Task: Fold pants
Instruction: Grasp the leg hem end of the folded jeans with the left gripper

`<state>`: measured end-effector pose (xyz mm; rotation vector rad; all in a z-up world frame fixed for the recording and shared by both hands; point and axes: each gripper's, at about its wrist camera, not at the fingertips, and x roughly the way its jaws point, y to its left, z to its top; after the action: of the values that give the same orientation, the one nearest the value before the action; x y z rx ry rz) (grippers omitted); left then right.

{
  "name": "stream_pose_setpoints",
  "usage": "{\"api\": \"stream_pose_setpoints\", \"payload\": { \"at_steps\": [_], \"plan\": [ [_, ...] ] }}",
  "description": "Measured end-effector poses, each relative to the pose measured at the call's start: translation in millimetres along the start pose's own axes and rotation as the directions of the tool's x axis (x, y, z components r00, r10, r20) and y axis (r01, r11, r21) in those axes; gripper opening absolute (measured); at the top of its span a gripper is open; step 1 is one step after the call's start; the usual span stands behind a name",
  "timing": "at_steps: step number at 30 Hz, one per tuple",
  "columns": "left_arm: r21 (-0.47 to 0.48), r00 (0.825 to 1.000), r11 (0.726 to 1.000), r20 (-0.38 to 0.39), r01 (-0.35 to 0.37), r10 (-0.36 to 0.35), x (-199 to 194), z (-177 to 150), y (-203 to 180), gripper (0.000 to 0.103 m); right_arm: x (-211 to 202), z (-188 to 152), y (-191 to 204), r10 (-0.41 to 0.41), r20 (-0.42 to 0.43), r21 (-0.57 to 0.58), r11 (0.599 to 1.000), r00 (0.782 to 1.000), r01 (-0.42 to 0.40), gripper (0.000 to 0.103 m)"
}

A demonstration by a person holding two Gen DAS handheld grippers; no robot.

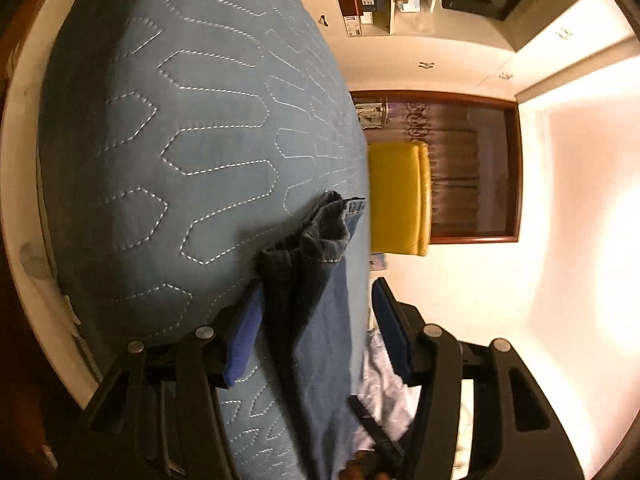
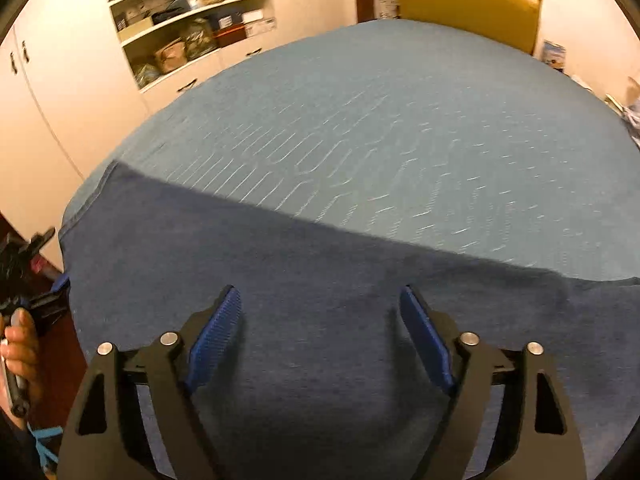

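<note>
1. Denim at the left end: the pants [image 1: 320, 320] lie flat on the quilted blue cover [image 1: 180, 140], and in the left wrist view their bunched hem end [image 1: 324, 228] rises between the fingers of the left gripper [image 1: 316, 292]. That view is rolled on its side. The fingers stand part-way apart; one blue pad [image 1: 244, 332] lies just beside the crumpled cloth, the other pad [image 1: 390, 320] is clear of it. I cannot tell whether the near pad touches.
2. Middle: in the right wrist view the pants [image 2: 300, 300] run as a long dark band across the picture from left to right, along the near edge of the cover [image 2: 400, 128], so their long axis lies crosswise to both grippers' approach.
3. Right: the right gripper [image 2: 320, 312] hangs above the mid-length of the denim, tilted down, fingers wide and holding nothing.
4. Judgement: the left gripper is nearer a graspable edge; the fold likely turns on carrying that hem along the long axis towards the other end, out of sight to the right.
</note>
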<state>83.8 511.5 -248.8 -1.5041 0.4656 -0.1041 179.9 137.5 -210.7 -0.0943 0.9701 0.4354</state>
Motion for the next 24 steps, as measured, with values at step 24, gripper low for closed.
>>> {"api": "stream_pose_setpoints", "payload": {
  "at_steps": [24],
  "plan": [
    [0.066, 0.999, 0.998, -0.033, 0.006, -0.004, 20, 6, -7, 0.033, 11, -23, 20, -0.061, 0.048, -0.042, 0.997, 0.997, 0.063, 0.087]
  ]
}}
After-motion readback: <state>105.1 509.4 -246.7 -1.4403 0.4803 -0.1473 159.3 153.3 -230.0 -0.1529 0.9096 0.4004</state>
